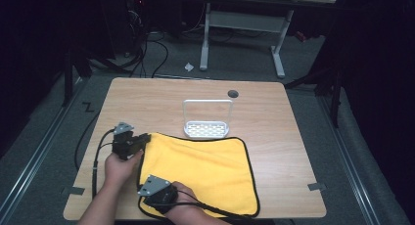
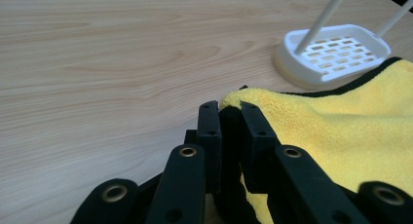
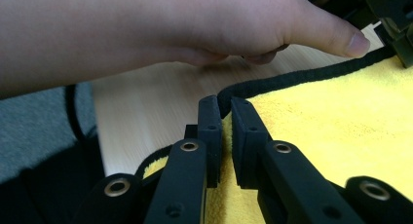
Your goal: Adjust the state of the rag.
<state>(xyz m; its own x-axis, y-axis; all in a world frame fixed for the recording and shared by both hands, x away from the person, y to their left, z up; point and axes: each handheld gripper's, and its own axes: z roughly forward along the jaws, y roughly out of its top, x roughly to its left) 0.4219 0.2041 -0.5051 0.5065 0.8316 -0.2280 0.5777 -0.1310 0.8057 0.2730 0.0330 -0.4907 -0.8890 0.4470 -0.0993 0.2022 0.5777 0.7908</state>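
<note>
Yellow microfibre cloth with a black stitched border [image 1: 205,173] lies flat on the near half of a light wooden table [image 1: 147,95], its near edge close to the table's front edge.

Nearest the person, the right gripper [image 1: 147,178] sits over the cloth's near left corner, held by the right hand [image 1: 183,205], with a grey three-cornered plate on top and a black cable trailing across the cloth. In the right gripper view, its two black jaws are pressed nearly together, pinching the cloth's black border [image 3: 292,78] and yellow pile between them [image 3: 225,107]. Just beyond the jaws in that view, the person's left hand [image 3: 195,24] rests above the bare wood.

A little farther up the table, the left gripper [image 1: 146,138] is at the cloth's far left corner, gripped by the left hand [image 1: 117,164], with its cable looping off the table's left side. In the left gripper view, its jaws are closed on that yellow corner [image 2: 230,107], which bunches up slightly between the tips.

Beyond the cloth's far edge, just beside it, stands a white plastic slotted soap dish with a tall wire loop handle [image 1: 206,128], near the middle of the table. Farther back, a small round dark grommet hole [image 1: 233,93] is set in the tabletop. Past the table, on the grey floor, are the white legs of another desk [image 1: 278,54].
</note>
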